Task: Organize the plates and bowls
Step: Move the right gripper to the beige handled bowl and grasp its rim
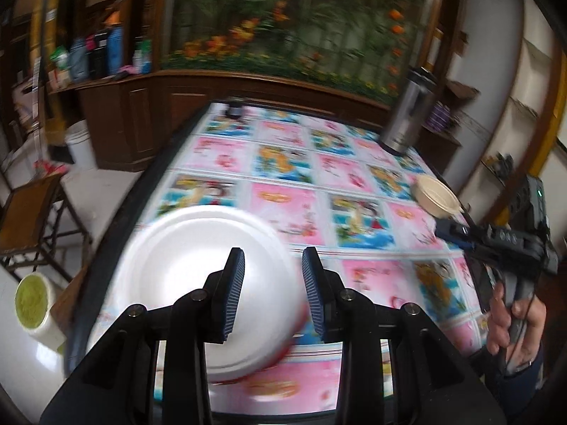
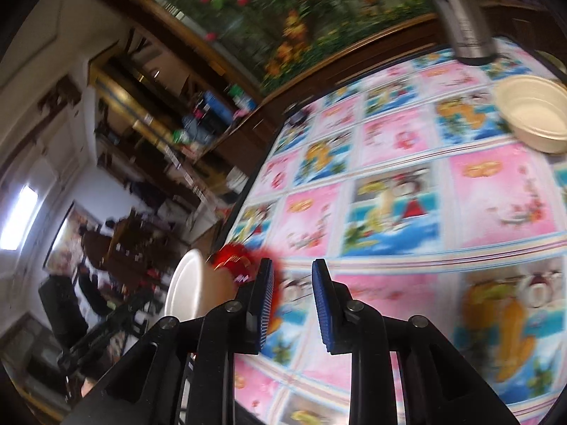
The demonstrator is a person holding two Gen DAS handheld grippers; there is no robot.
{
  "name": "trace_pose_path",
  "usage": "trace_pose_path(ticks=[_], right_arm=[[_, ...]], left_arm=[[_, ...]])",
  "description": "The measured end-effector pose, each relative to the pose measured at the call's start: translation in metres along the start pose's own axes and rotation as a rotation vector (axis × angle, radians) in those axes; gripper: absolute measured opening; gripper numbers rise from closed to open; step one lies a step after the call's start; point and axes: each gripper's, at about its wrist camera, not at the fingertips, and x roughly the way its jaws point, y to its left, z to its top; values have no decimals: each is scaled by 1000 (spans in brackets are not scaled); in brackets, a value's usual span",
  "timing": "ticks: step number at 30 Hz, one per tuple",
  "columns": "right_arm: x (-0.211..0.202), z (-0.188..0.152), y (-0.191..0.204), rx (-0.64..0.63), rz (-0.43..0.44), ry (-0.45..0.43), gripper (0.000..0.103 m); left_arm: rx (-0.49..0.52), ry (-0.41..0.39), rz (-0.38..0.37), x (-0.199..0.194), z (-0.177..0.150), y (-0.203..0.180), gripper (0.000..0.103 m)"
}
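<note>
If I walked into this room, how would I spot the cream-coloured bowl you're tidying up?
Find the table with the pink and blue cartoon tablecloth. At its far end stands a tall steel flask; the cream bowl sits a little nearer than it, close to the right edge. It is deep, empty and off-white, unlike the flat white plate with a red underside at the opposite side.

Under me lies a table point(image 1: 283, 184) covered in a pink and blue picture cloth. At its far right corner I see a steel flask point(image 1: 407, 113) standing upright. Behind it a flower mural point(image 1: 301, 21) fills the wall. Bottles point(image 1: 102, 51) crowd a wooden shelf to my left, above a white bucket point(image 1: 80, 148) and a wooden chair point(image 1: 32, 219).
</note>
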Motion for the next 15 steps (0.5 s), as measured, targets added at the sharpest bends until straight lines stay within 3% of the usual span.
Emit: trace_pose_path(ticks=[8, 10, 15], right_arm=[[-61, 46, -104, 191, -199, -183, 29], [-72, 53, -132, 260, -249, -216, 38], [-80, 70, -193, 401, -344, -268, 38]], left_arm=[[118, 101, -138, 47, 4, -81, 31], [129, 118, -156, 58, 6, -93, 31], [147, 160, -194, 82, 17, -115, 31]])
